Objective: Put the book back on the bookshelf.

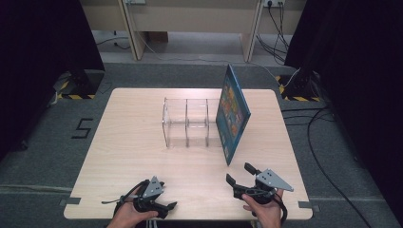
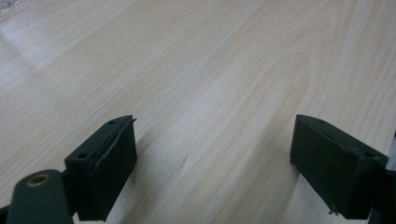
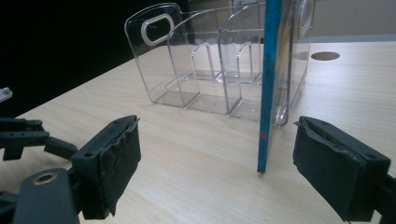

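Bottom of frame: left gripper (image 1: 151, 198) and right gripper (image 1: 247, 183), jaws apart, empty (likely pre-grasp). Centre-right: blue picture book (image 1: 232, 112) leaning on clear acrylic divider rack (image 1: 186, 122), mid-table. Next probably reach toward book.

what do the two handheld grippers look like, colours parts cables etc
Both the left gripper and the right gripper are black, each with two blocky jaws faced with dark, slightly ragged pads. Each carries a grey three-cornered plate on top with small holes. A black cable trails from each. The hands are bare, with no sleeves in sight.
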A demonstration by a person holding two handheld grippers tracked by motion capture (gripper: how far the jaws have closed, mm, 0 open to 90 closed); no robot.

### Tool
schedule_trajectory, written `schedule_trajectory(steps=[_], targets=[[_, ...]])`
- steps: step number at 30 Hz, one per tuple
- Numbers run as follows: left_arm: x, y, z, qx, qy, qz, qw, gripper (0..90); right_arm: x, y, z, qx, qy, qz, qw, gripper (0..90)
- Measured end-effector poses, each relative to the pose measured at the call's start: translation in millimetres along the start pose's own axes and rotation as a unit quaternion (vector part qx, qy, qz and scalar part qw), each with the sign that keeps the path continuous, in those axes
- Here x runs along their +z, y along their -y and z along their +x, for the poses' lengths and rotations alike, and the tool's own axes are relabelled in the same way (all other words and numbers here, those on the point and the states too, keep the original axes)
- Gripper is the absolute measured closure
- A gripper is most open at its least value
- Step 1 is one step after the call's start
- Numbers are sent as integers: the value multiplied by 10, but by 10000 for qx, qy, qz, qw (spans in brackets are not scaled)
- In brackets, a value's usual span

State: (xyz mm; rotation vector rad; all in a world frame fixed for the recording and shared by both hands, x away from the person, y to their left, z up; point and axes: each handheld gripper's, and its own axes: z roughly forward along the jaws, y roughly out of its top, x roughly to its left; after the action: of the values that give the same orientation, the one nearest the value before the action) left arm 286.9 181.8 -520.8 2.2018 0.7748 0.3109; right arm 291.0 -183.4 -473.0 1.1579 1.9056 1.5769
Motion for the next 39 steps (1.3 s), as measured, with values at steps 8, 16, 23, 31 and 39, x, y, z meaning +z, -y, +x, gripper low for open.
schedule_trajectory(steps=[8,16,23,31,39], targets=[[0,1,-1,7,2,-2,10000,135,-56,47,31,-7,-99,65,9999,159],[0,1,-1,7,0,-2,10000,136,-105,94,50,-49,-111,154,9998,159],[-2,1,-4,8,3,2,10000,136,-159,140,74,-88,-141,234,9996,159],[-4,1,-8,12,15,14,10000,136,-238,207,90,-108,-208,409,9989,157],[-5,1,-11,15,21,17,10000,136,-315,287,127,-109,-273,603,9977,156]])
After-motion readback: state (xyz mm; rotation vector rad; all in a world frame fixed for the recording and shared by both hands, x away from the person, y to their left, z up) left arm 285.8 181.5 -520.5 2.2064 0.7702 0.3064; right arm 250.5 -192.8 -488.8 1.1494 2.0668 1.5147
